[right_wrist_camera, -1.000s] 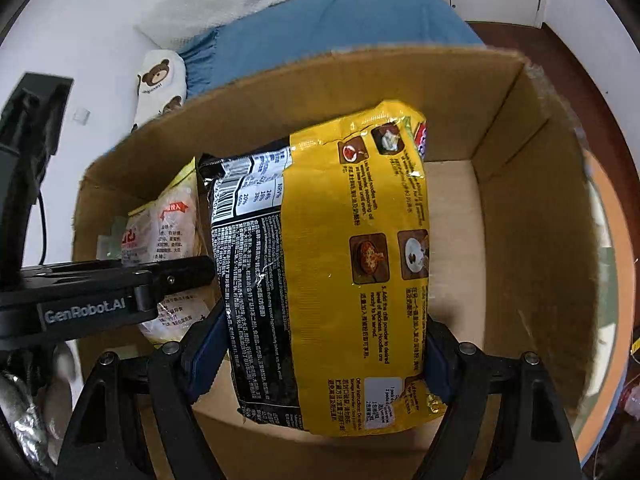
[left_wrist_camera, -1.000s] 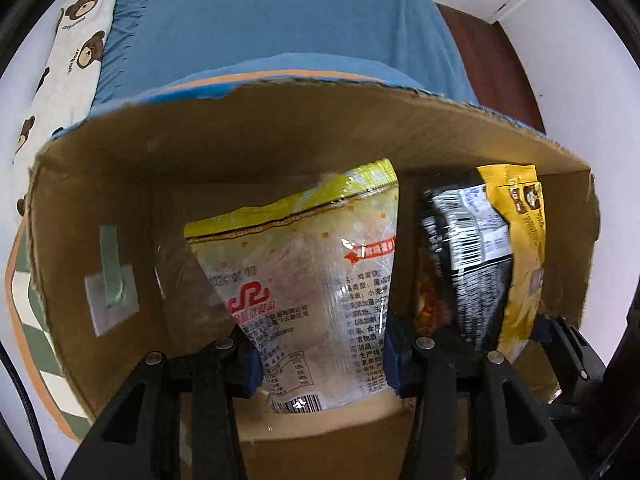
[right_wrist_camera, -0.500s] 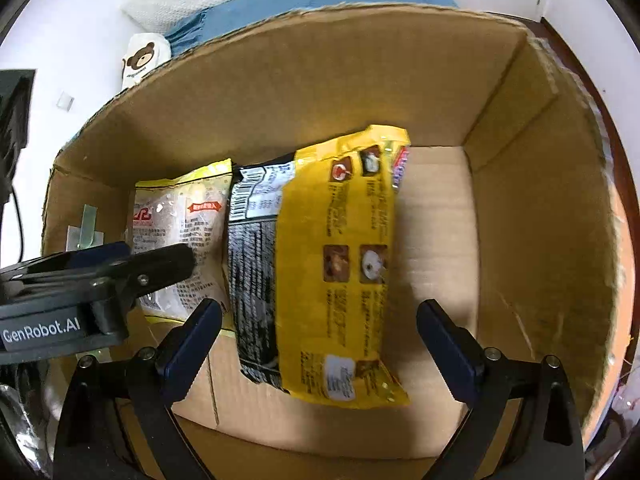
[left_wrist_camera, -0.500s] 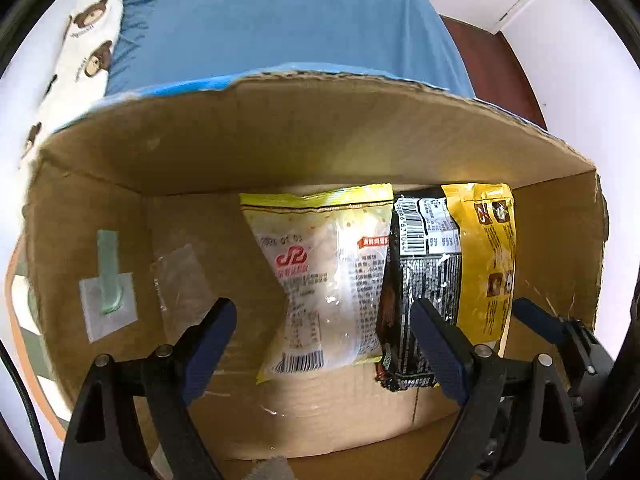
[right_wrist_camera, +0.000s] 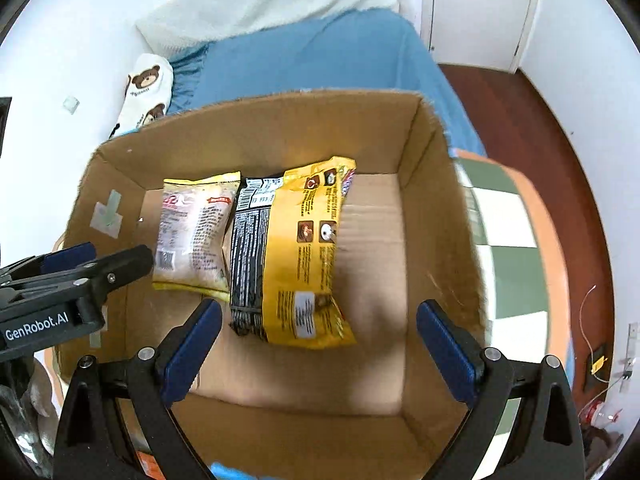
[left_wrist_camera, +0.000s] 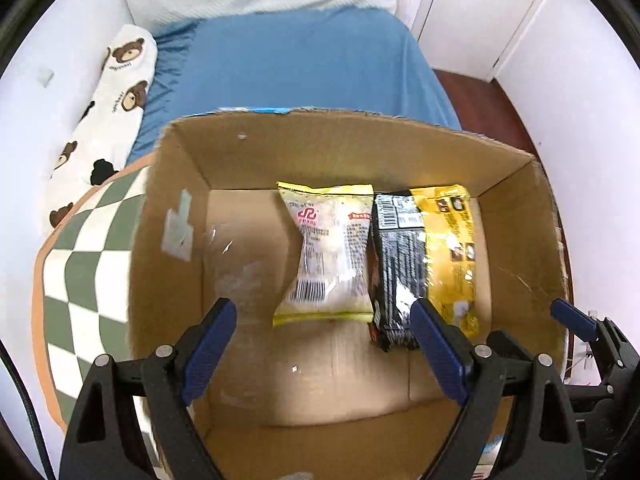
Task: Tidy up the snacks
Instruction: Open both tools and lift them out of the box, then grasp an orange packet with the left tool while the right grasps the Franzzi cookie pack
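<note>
A clear-and-yellow snack bag [left_wrist_camera: 326, 254] lies flat on the floor of an open cardboard box [left_wrist_camera: 352, 140]. A yellow-and-black noodle packet [left_wrist_camera: 424, 260] lies right beside it, touching. In the right wrist view the snack bag [right_wrist_camera: 194, 234] and noodle packet [right_wrist_camera: 296, 252] lie side by side in the box [right_wrist_camera: 280, 116]. My left gripper [left_wrist_camera: 324, 352] is open and empty, raised above the box's near side. My right gripper [right_wrist_camera: 318, 354] is open and empty above the near wall. The left gripper also shows in the right wrist view [right_wrist_camera: 76, 276].
The box stands on a green-and-white checkered mat [left_wrist_camera: 88, 264] with an orange border. A blue bed [left_wrist_camera: 296, 60] and a bear-print pillow [left_wrist_camera: 116, 92] lie behind it. Red-brown floor [right_wrist_camera: 532, 120] and a white door [right_wrist_camera: 480, 8] are at the right.
Both grippers opened and let go of their packets, which now lie flat in the box. Both grippers have pulled up and back from the box.
</note>
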A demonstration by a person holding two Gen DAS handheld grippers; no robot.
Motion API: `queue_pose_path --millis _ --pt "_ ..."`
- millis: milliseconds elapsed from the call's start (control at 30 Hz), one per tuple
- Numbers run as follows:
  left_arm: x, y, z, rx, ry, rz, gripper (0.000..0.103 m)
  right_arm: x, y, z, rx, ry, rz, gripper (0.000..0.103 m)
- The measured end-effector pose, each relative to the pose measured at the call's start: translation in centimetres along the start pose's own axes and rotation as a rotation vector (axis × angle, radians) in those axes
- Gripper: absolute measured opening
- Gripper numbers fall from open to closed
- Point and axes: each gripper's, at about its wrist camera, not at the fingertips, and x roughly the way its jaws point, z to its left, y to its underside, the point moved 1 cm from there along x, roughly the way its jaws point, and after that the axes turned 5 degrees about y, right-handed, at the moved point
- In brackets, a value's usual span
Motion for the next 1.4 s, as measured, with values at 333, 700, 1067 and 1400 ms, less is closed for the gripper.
queue_pose_path --millis 333,700,1067,1400 --pt "-7.7 5.8 -1.0 0.045 -0.044 -0.173 0.089 -9.0 4.2 0.0 -0.026 0.015 -0.153 0.100" --pt "-14.3 12.6 -1.7 0.038 -0.028 -0.277 0.089 -17.2 9.9 -0.2 -0.027 -0.015 -0.264 0.100" --pt "-13.4 19.2 -0.8 -0.022 -0.049 -0.200 0.089 -17.1 16.5 -3.0 0.065 -0.085 -0.139 0.100" --pt "-4.2 25.6 7.3 -0.212 -0.158 0.071 0.089 -6.2 21.9 -7.3 0.135 -0.030 0.171 0.100"
